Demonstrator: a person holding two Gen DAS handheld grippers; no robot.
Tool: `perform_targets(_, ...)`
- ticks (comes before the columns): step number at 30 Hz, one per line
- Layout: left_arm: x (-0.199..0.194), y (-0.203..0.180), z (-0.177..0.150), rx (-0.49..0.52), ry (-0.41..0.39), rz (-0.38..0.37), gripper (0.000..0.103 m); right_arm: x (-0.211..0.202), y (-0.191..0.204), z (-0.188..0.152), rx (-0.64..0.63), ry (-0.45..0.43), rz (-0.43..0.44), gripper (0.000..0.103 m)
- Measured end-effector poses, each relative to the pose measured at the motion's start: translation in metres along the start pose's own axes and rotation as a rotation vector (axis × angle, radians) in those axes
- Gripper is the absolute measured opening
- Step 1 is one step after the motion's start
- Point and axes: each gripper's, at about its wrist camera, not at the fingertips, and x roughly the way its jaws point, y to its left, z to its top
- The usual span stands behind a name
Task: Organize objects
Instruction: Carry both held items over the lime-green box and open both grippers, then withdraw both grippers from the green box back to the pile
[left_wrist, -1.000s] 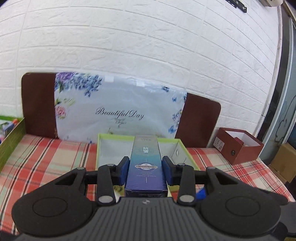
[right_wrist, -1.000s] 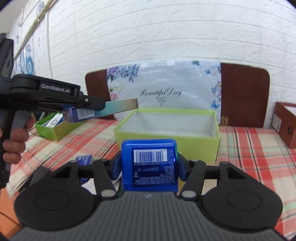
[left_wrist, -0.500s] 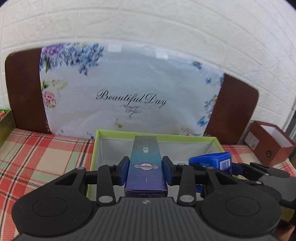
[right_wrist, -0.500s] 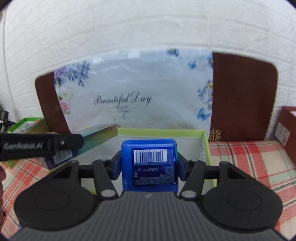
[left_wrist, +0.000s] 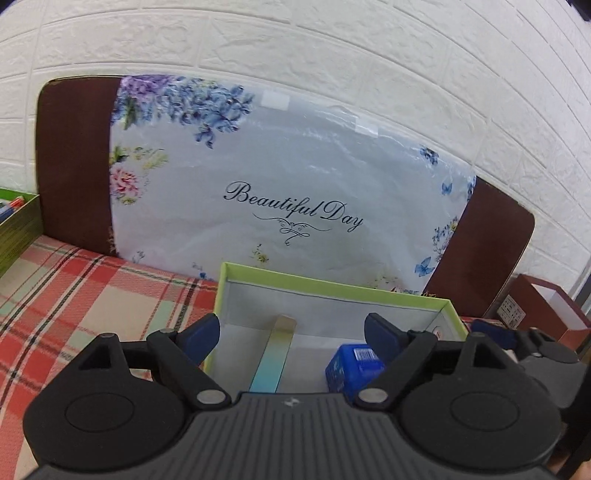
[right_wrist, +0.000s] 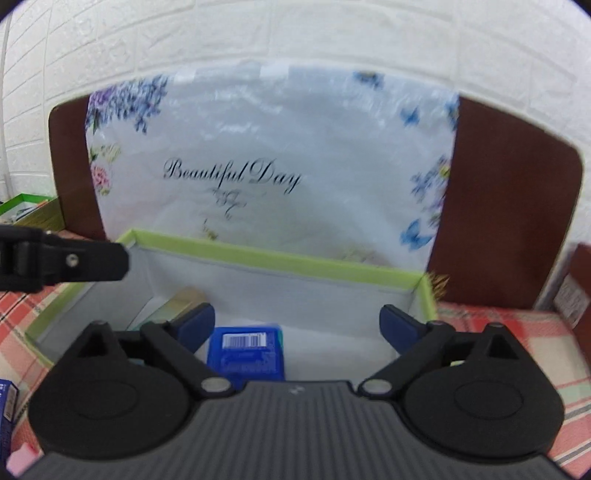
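1. The left gripper (left_wrist: 291, 328) is hanging over the near edge of the green box (left_wrist: 332, 282), its jaws opening wide with nothing pressed between the pads; the long slim carton (left_wrist: 273, 362) is lying free inside the box, below the gap.
2. The right gripper (right_wrist: 297, 325) is working at the same near edge, toward the right end; its jaws are also opening wide, and the blue box (right_wrist: 245, 354) is sitting on the box floor, clear of both pads.
3. The green box is standing on the checked cloth (left_wrist: 92, 295), close to the back edge, just in front of the flowered bag (left_wrist: 288, 192).
4. Inside it, the long slim carton is running from the near wall toward the far wall left of centre; the blue box is sitting near the near wall, to the right of the carton.
5. Handling judgement: both items are appearing to be light, stiff cardboard packs with smooth printed faces. Grip each across its two long flat sides, near mid-length, with moderate pressure; crushing the thin walls is the main risk.
6. Compared with one second earlier, each gripper is no longer clamping its pack: both packs are now resting in the green box, and both grippers are now sitting closer to the box.
7. The remaining step is appearing to be a clear withdrawal.
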Motion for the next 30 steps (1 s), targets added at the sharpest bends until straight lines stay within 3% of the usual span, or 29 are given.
perform_targets(3,-0.025,0.0,-0.002,0.007,-0.02,0.008,0.089,-0.029,-0.006,0.004,0.008,-0.04,-0.017,0.103)
perform_targets(9,-0.091,-0.008,-0.023,0.048,-0.035,0.059,0.089,-0.114,-0.007,-0.008,0.037,-0.114,0.016,0.103)
perform_targets(16,-0.156,-0.016,-0.076,0.077,-0.061,0.056,0.091,-0.211,-0.016,-0.051,0.082,-0.18,0.079,0.103)
perform_targets(19,-0.169,-0.018,-0.106,0.078,-0.023,0.064,0.092,-0.241,-0.018,-0.075,0.088,-0.181,0.076,0.103)
perform_targets(24,-0.17,-0.023,-0.149,0.083,0.06,0.046,0.092,-0.267,-0.017,-0.125,0.116,-0.14,-0.007,0.103)
perform_targets(30,-0.167,-0.034,-0.179,0.111,0.117,-0.006,0.092,-0.268,-0.017,-0.187,0.103,-0.003,-0.108,0.103)
